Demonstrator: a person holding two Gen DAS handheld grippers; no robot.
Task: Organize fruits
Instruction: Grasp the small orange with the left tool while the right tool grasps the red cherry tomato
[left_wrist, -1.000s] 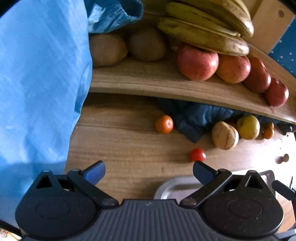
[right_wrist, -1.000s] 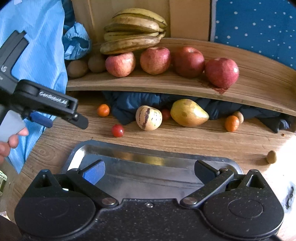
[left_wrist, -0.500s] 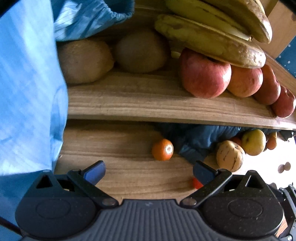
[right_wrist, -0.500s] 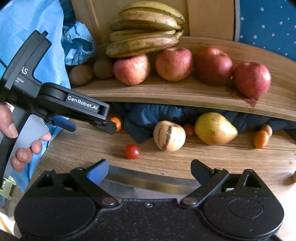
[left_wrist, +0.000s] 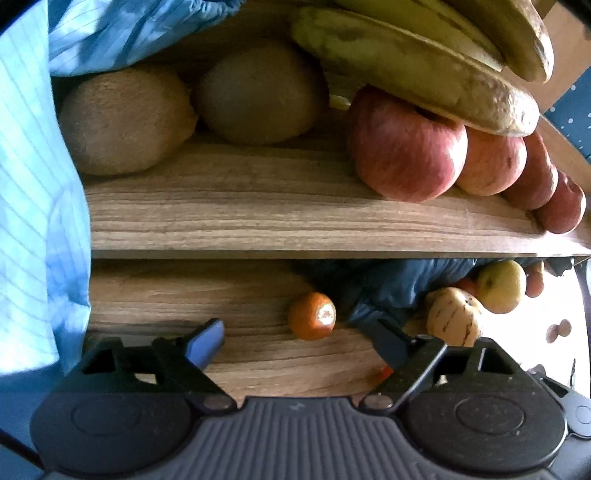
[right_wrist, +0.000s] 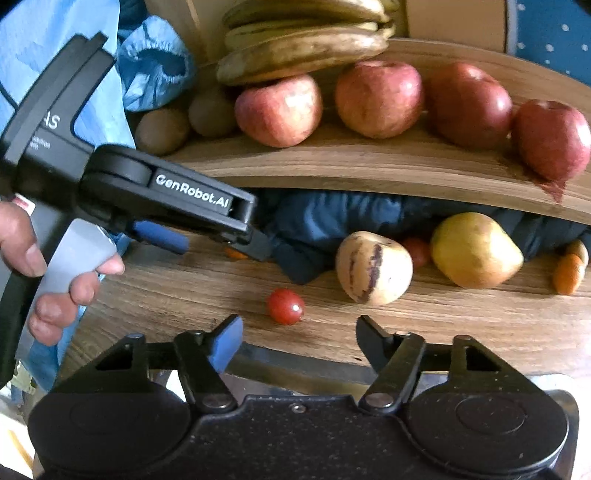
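A small orange (left_wrist: 312, 315) lies on the wooden table just under the shelf edge. It sits between and a little beyond the tips of my left gripper (left_wrist: 295, 339), whose jaws are closing; the pads do not touch it. From the right wrist view, the left gripper (right_wrist: 221, 247) points down at that orange (right_wrist: 234, 253), which is mostly hidden. A red cherry tomato (right_wrist: 285, 306) rests just ahead of my right gripper (right_wrist: 299, 339), whose jaws are closing with nothing between them.
A curved wooden shelf (right_wrist: 369, 166) carries two kiwis (left_wrist: 125, 122), several red apples (right_wrist: 279, 110) and bananas (right_wrist: 303, 55). A striped pale fruit (right_wrist: 373, 267), a yellow pear (right_wrist: 476, 251) and dark blue cloth (right_wrist: 325, 221) lie below. A metal tray (right_wrist: 295, 365) is under the right gripper. Light blue fabric (left_wrist: 37, 184) hangs left.
Both grippers have moved forward and down towards the fruit on the table. The jaws of both have narrowed. The orange now sits between the left fingertips, the tomato just ahead of the right ones.
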